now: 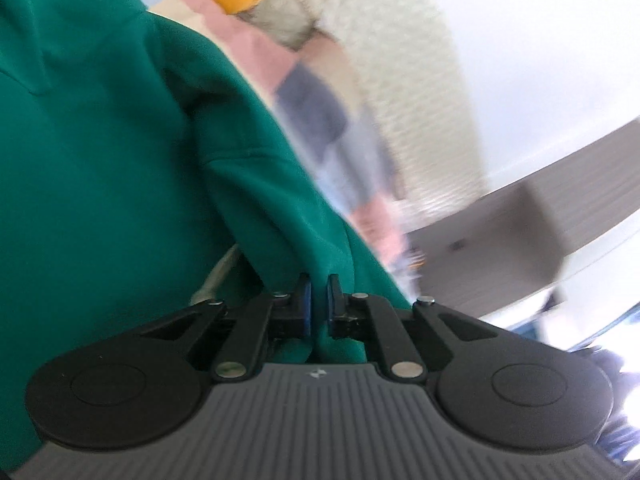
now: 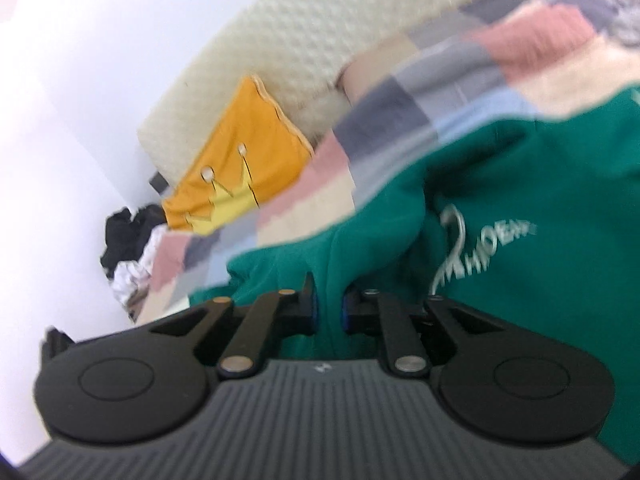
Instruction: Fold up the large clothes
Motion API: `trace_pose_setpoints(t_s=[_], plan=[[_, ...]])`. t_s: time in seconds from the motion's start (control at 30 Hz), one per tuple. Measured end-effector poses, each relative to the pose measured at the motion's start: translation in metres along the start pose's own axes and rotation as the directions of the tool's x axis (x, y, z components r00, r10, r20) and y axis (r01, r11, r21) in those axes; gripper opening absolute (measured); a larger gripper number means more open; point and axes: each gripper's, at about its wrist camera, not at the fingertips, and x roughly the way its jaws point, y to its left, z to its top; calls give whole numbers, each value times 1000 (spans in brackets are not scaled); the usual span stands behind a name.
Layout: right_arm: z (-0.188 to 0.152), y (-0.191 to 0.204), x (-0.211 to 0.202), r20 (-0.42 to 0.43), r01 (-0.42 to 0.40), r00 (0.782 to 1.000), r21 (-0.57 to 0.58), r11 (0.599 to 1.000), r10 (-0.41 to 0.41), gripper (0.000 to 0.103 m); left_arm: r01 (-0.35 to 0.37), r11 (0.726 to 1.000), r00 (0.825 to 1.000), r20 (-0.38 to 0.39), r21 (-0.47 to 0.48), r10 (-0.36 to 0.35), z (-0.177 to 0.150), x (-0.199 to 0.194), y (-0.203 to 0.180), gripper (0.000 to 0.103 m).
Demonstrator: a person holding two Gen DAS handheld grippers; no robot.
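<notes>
Both tools clamp folds of a green sweatshirt [image 1: 100, 160] lying on a patchwork-quilted bed [image 2: 400, 92]: the left tool [image 1: 319, 300] and right tool [image 2: 329, 308] each pinch cloth between nearly closed jaws, apparently to lift an edge for folding. Only the right view shows the white chest lettering [image 2: 492, 248] ahead and the yellow crown cushion [image 2: 240, 160] beyond.

Green sweatshirt [image 2: 500, 184] blurred, cut off at edges.
</notes>
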Motion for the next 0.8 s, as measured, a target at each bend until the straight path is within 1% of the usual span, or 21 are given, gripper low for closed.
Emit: trace_pose_setpoints(t_s=[0.1,0.17,0.2,0.23,0.27,0.33,0.4,0.43,0.5,0.57,0.6,0.63,0.67,0.7,0.73,0.77,0.8], plan=[[12,8,-19,37,-13,999,11,1000,13,13,118,991,993,15,-55,-118,0,-7,-5,8],[17,15,-27,55,-23,998,4,1000,23,13,166,983,986,31,-74,-164,0,-12,-7,8],[17,19,-28,60,-22,998,-10,1000,22,13,169,983,985,33,-74,-167,-1,-13,-7,8],[17,23,-28,60,-8,998,-35,999,10,13,150,987,988,30,-63,-148,-1,-13,-9,8],[15,25,-25,55,11,998,-52,999,-8,13,115,992,993,21,-50,-114,-3,-12,-9,8],[8,20,-14,19,44,999,-42,998,-43,14,29,998,1000,-4,-52,-29,-5,-7,-5,8],[-2,4,5,-54,67,996,12,998,-67,15,-48,999,999,-5,-13,48,-7,-2,-1,8],[-8,-3,12,-83,72,994,50,996,-68,17,-86,996,996,-11,-11,86,-8,1,3,8],[-18,-17,24,-134,101,987,124,987,-84,18,-119,991,992,-42,-55,117,-8,8,14,9],[-21,-18,31,-167,110,982,136,985,-86,24,-161,986,987,-29,-49,160,-8,11,17,9],[-21,-17,29,-163,97,984,137,986,-75,27,-178,983,984,-22,-43,177,-7,12,20,9],[-20,-17,28,-149,82,987,141,987,-61,36,-187,981,982,-26,-54,185,-5,14,22,9],[-18,-17,25,-133,72,990,148,986,-53,51,-177,982,984,-35,-71,175,-2,16,25,10],[-15,-17,22,-116,63,992,155,986,-45,57,-166,983,986,-38,-80,163,-2,15,28,11],[-13,-18,19,-100,55,994,158,986,-39,61,-163,983,986,-37,-79,161,-2,15,27,16],[-12,-20,15,-77,47,996,161,986,-35,61,-170,983,985,-35,-69,168,0,14,26,29],[-11,-23,12,-59,52,997,167,985,-42,61,-181,982,983,-31,-54,180,2,14,24,36]])
